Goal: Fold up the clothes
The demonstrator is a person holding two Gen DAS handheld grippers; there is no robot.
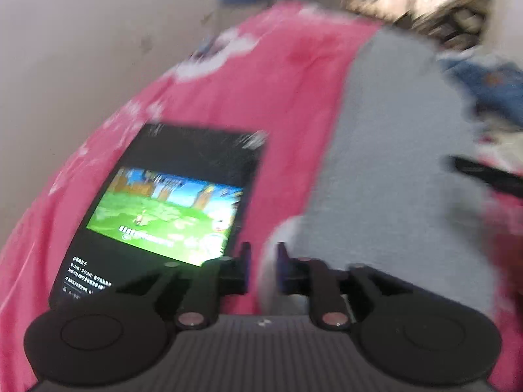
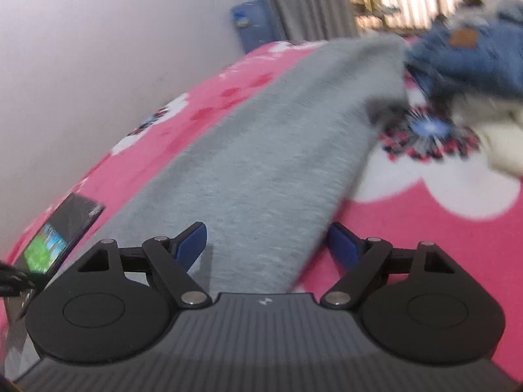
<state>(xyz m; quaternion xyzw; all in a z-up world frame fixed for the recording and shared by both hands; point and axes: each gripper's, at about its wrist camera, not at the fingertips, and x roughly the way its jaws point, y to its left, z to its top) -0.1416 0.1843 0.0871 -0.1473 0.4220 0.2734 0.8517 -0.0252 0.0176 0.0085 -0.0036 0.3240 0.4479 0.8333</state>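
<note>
Left wrist view shows left gripper (image 1: 264, 261) jaws narrowly apart over grey garment (image 1: 392, 150) on bed (image 1: 278, 75); right gripper (image 2: 267, 245) jaws wide apart.

Tablet (image 1: 163, 209) screen text blurred, unreadable.

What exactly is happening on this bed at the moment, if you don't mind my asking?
A person is folding clothes with two handheld grippers. A grey garment lies stretched along the pink floral bedspread. The left gripper sits at its edge with jaws narrowly apart; the right gripper is wide open above it. A lit tablet lies alongside, jeans further off.
</note>
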